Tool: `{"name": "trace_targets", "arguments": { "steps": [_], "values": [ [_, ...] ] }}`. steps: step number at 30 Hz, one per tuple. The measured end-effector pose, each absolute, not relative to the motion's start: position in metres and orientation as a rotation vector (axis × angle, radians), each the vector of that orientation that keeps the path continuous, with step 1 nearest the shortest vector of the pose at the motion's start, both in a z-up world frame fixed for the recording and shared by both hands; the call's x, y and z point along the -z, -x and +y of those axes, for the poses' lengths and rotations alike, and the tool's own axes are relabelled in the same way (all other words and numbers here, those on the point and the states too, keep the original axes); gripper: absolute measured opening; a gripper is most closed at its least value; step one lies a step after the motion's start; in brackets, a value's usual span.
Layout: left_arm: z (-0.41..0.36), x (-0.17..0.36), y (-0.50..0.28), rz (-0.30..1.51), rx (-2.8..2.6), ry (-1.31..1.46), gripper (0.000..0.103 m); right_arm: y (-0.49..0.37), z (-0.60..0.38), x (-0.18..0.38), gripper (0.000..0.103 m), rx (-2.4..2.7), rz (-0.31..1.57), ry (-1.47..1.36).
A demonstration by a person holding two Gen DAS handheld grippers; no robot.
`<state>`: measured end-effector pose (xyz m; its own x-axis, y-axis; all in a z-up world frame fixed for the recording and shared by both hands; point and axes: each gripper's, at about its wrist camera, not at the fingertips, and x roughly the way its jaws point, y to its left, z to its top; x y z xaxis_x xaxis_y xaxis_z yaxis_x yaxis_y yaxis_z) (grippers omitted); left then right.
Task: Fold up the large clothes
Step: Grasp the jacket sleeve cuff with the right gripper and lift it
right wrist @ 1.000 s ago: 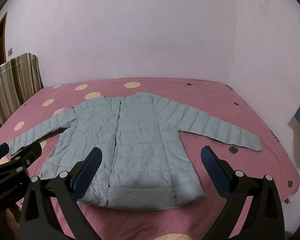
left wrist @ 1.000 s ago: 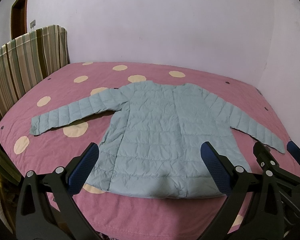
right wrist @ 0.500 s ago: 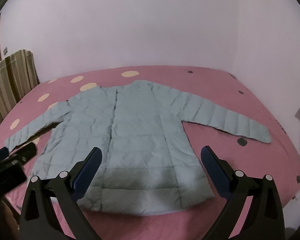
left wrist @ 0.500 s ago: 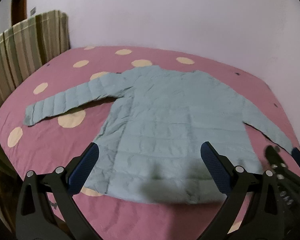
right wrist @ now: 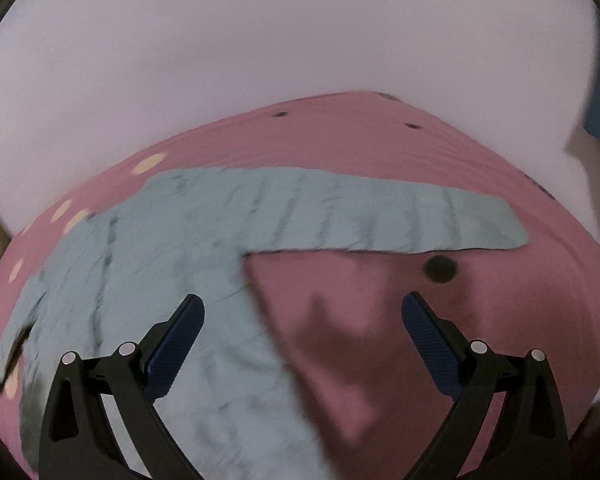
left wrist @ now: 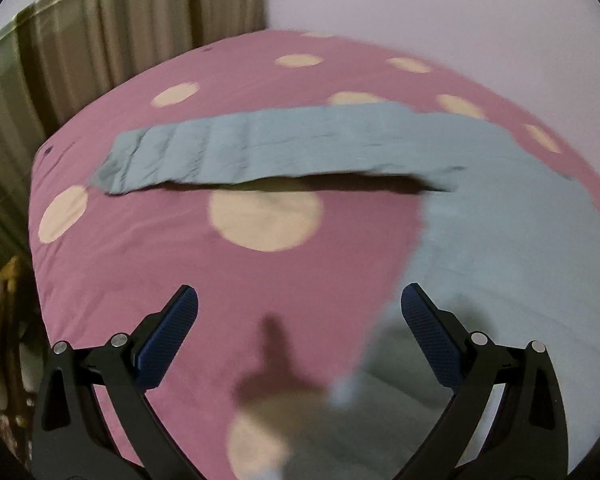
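Your pale blue quilted jacket (left wrist: 512,216) lies flat on the bed (left wrist: 228,272), both sleeves stretched straight out to the sides. In the left wrist view one sleeve (left wrist: 260,152) runs from about 3 o'clock toward 10 o'clock across the pink cover, casting a dark shadow along its near edge, while the body of the jacket fills the 3 to 5 o'clock side. In the right wrist view the other sleeve (right wrist: 380,220) reaches toward 3 o'clock and the body (right wrist: 160,280) spreads from 9 down to 7 o'clock. Your left gripper (left wrist: 299,332) hovers over the jacket's side edge, fingers spread wide and holding nothing. Your right gripper (right wrist: 302,336) hovers likewise above the opposite side edge, fingers wide and empty. Cream dots (left wrist: 266,216) pattern the cover; a striped headboard (left wrist: 100,40) stands at 10 o'clock, against a pale wall (right wrist: 300,40).
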<state>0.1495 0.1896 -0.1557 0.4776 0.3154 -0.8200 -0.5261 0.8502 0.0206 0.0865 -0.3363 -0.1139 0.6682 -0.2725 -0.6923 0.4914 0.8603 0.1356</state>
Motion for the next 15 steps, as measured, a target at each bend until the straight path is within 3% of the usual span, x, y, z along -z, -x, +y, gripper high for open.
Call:
{"name": "trace_targets", "arguments": {
  "steps": [4, 6, 8, 15],
  "values": [
    [0.229, 0.18, -0.16, 0.94, -0.619, 0.294, 0.101, -0.093, -0.382, 0.124, 0.098, 0.51, 0.691, -0.401],
    [0.243, 0.188, -0.163, 0.934, -0.65, 0.308, 0.101, -0.094, -0.403, 0.129, 0.091, 0.541, 0.684, -0.444],
    [0.256, 0.198, -0.165, 0.945, -0.674, 0.333, 0.101, -0.095, -0.426, 0.137, 0.056, 0.564, 0.698, -0.506],
    [0.269, 0.21, -0.17, 0.953, -0.695, 0.345, 0.101, -0.077, -0.495, 0.17, 0.056, 0.6, 0.659, -0.804]
  ]
}}
